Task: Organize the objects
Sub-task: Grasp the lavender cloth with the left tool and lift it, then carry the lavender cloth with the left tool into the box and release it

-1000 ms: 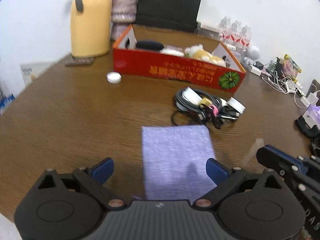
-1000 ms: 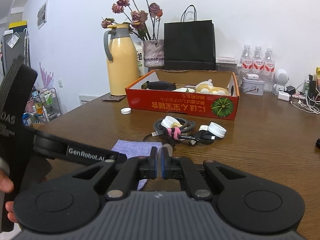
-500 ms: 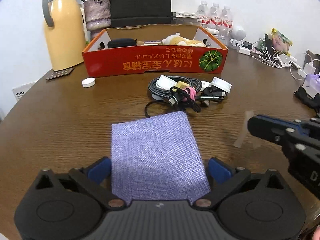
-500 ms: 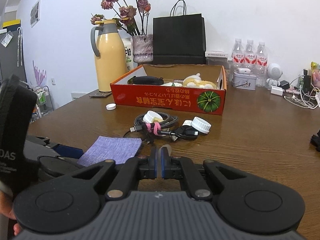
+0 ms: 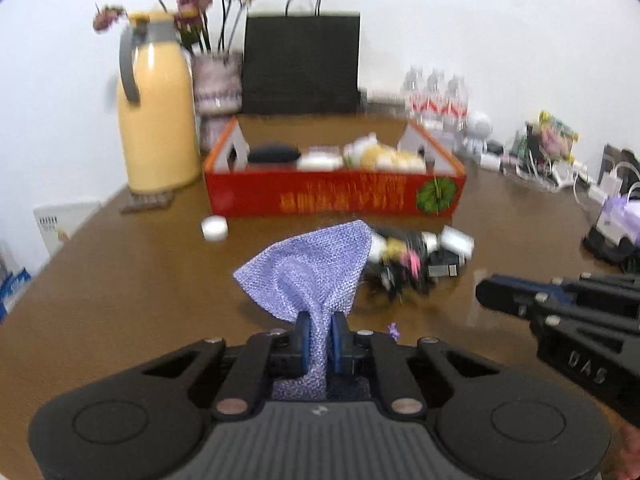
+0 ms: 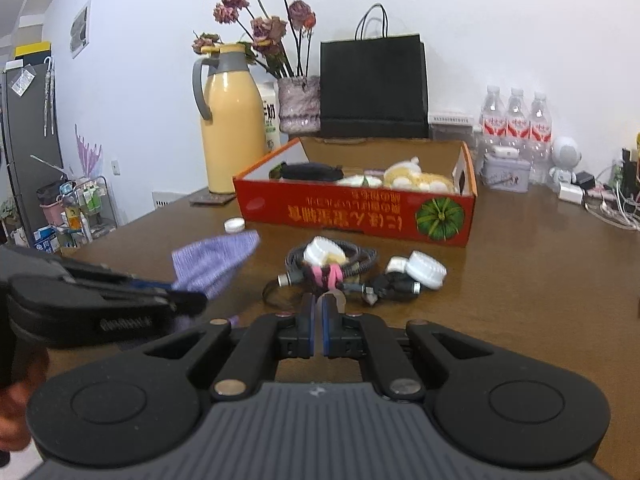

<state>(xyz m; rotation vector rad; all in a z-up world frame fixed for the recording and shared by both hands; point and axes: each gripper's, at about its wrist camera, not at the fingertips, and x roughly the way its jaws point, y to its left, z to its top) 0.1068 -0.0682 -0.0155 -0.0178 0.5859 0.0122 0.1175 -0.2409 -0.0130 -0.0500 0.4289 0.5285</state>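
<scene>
My left gripper [image 5: 319, 332] is shut on one end of a purple woven cloth [image 5: 316, 268], which bunches up and hangs off the brown table [image 5: 140, 280]. The right wrist view shows the same cloth [image 6: 216, 264] lifted at the left, sticking out of the left gripper [image 6: 192, 300]. My right gripper [image 6: 319, 308] is shut, low over the table just in front of a tangle of cables and white chargers [image 6: 336, 264]. A small pale translucent piece shows at its tip; I cannot tell if it is held. Behind stands a red cardboard box [image 6: 352, 212] with several items inside.
A white bottle cap [image 5: 215, 229] lies left of the box. A yellow thermos jug [image 5: 156, 132], a vase of dried flowers [image 6: 298, 104] and a black paper bag [image 6: 372, 84] stand at the back. Water bottles [image 6: 516, 120] and chargers with cords [image 5: 560, 172] crowd the right side.
The left jaws, wide open around the flat cloth before, have shut on it and lifted its end off the table. The right gripper has slid a little toward the cables, still shut.
</scene>
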